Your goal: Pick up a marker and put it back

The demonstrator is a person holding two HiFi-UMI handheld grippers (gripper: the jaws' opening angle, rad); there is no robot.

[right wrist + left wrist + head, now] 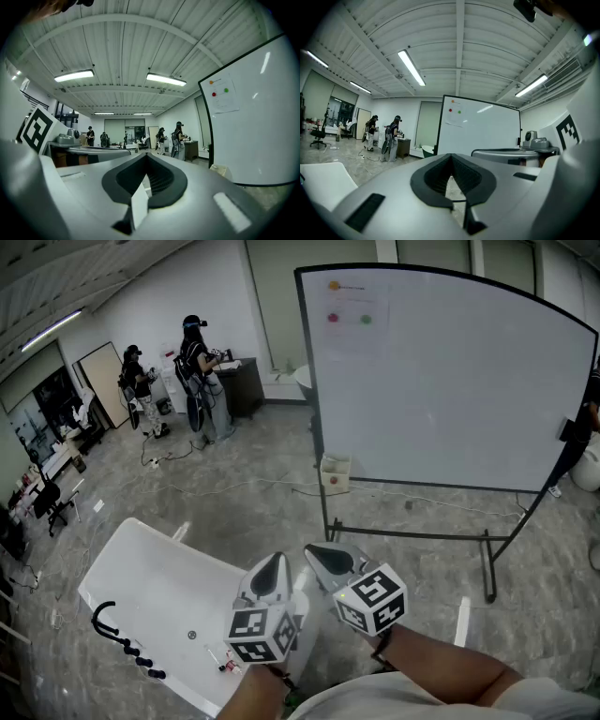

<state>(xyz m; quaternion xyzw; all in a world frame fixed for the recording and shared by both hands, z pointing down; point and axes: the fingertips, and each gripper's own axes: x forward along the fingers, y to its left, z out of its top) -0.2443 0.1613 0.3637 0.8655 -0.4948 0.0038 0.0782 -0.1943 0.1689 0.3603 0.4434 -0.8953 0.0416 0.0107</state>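
The left tool and right tool hang side by side before the whiteboard, each with jaws together and empty. What may be the marker, small and red-tipped, lies on the counter, farther from the whiteboard.

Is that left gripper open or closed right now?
Shut: the left gripper has its jaws pressed together at the tips in its own view, nothing between them.

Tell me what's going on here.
A person stands facing a whiteboard with a gripper in each hand, both held close to the body. The left gripper and the right gripper have their jaws together and hold nothing. No marker is picked up yet. A white table stands to the left.
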